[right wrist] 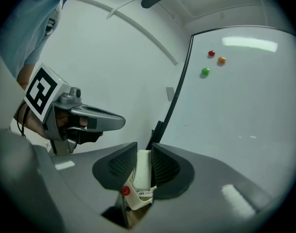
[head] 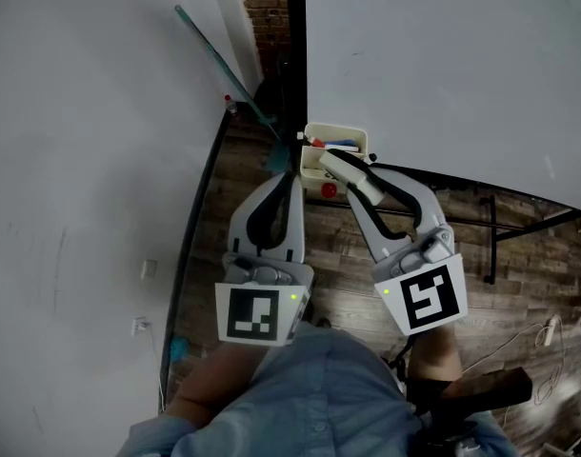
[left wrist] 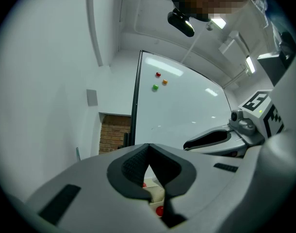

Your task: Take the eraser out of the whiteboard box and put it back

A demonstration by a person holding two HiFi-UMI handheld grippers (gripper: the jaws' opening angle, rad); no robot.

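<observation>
In the right gripper view a white eraser point(right wrist: 143, 168) stands between the ribbed pads, and my right gripper point(right wrist: 143, 165) is shut on it. It hangs just above the white whiteboard box point(right wrist: 139, 198), which has a red magnet point(right wrist: 125, 191) on its front. From the head view the eraser point(head: 359, 183) sits in the right gripper point(head: 334, 163) close in front of the box point(head: 352, 138), which is fixed at the whiteboard's lower edge. My left gripper point(head: 289, 163) is shut on nothing, just left of the box. Its pads point(left wrist: 138, 165) meet at the tip, with the box point(left wrist: 156, 194) below them.
The whiteboard point(head: 443, 55) fills the upper right, with a dark frame edge point(head: 295, 46) and a brick strip point(head: 264, 8) beside it. Red, orange and green magnets point(right wrist: 211, 53) stick high on the board. A white wall point(head: 90, 141) stands at the left. The floor is wood point(head: 500, 303).
</observation>
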